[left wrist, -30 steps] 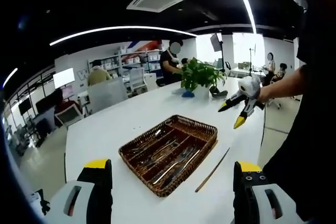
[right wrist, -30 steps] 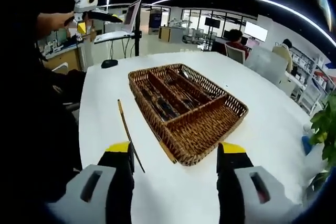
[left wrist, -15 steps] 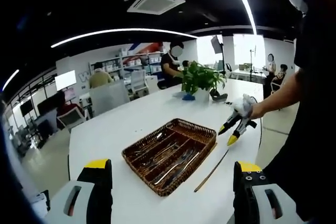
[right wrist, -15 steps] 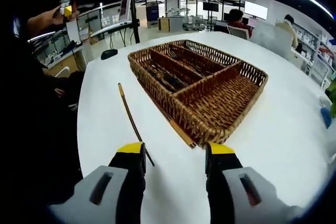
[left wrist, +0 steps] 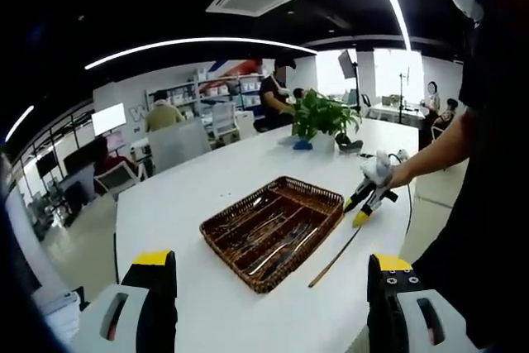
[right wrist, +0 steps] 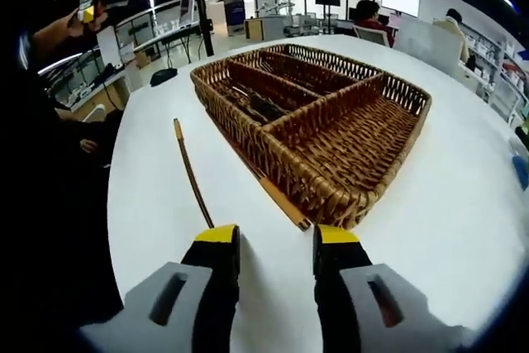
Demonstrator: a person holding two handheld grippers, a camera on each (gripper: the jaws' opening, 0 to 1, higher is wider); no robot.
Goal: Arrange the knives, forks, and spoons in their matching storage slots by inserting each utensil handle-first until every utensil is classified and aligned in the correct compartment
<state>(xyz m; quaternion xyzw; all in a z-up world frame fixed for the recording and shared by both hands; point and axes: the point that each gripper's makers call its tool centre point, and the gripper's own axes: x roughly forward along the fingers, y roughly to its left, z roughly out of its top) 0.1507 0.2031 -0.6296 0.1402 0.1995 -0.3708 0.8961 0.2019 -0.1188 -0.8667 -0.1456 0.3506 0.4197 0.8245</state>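
The right gripper, released, is hovering near a chopstick beside the basket; it should straddle it, then squeeze gently. The left gripper is waiting, released

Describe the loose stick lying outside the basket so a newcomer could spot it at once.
Find the white table, then the brown wicker basket on it. Beside the basket's long side, apart from it, lies a single chopstick flat on the bare tabletop. It is thin and dark, unlike the lighter, thicker stick lying right against the basket wall.
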